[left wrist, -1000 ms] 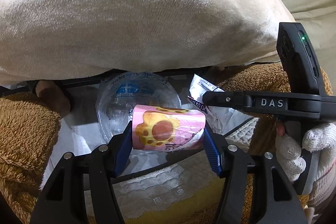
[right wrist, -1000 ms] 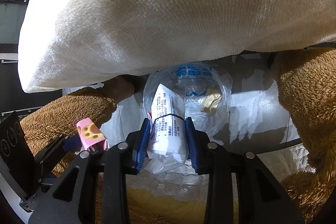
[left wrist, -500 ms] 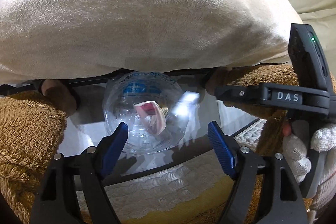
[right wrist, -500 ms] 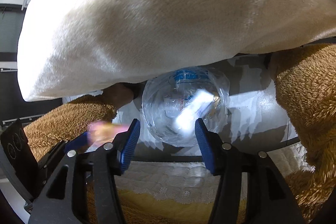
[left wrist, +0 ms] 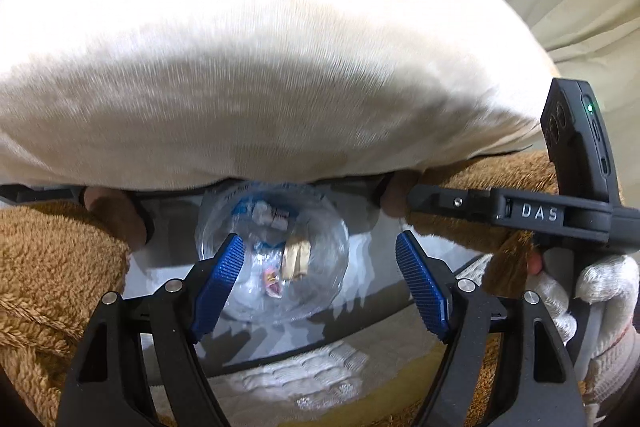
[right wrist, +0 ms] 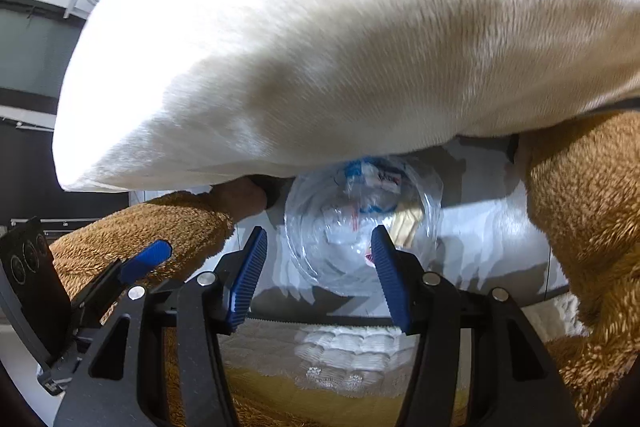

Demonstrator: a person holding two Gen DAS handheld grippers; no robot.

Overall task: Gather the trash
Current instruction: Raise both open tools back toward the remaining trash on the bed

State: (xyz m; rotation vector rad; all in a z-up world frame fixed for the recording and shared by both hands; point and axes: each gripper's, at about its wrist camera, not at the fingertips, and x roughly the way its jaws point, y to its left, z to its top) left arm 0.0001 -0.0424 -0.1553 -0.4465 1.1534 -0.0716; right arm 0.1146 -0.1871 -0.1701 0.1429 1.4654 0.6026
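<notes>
A round bin lined with a clear plastic bag (left wrist: 276, 251) stands on the floor below both grippers; it also shows in the right wrist view (right wrist: 360, 223). Wrappers lie inside it, among them a tan scrap (left wrist: 296, 257) and a white packet with blue print (right wrist: 372, 179). My left gripper (left wrist: 320, 279) is open and empty above the bin's near rim. My right gripper (right wrist: 320, 267) is open and empty, also above the bin. The right gripper's body (left wrist: 520, 215) shows at the right of the left wrist view, and a left fingertip (right wrist: 146, 259) at the left of the right wrist view.
A large cream cushion (left wrist: 260, 47) fills the upper half of both views and overhangs the bin's far side. Brown fleece-covered legs (left wrist: 52, 259) (right wrist: 588, 211) flank the bin. A white lace-edged cloth over yellow (right wrist: 348, 355) lies at the near edge.
Both grippers opened: the left let go the pink paw-print wrapper, the right the white packet. Both fell into the bin. Both grippers have since pulled up and back.
</notes>
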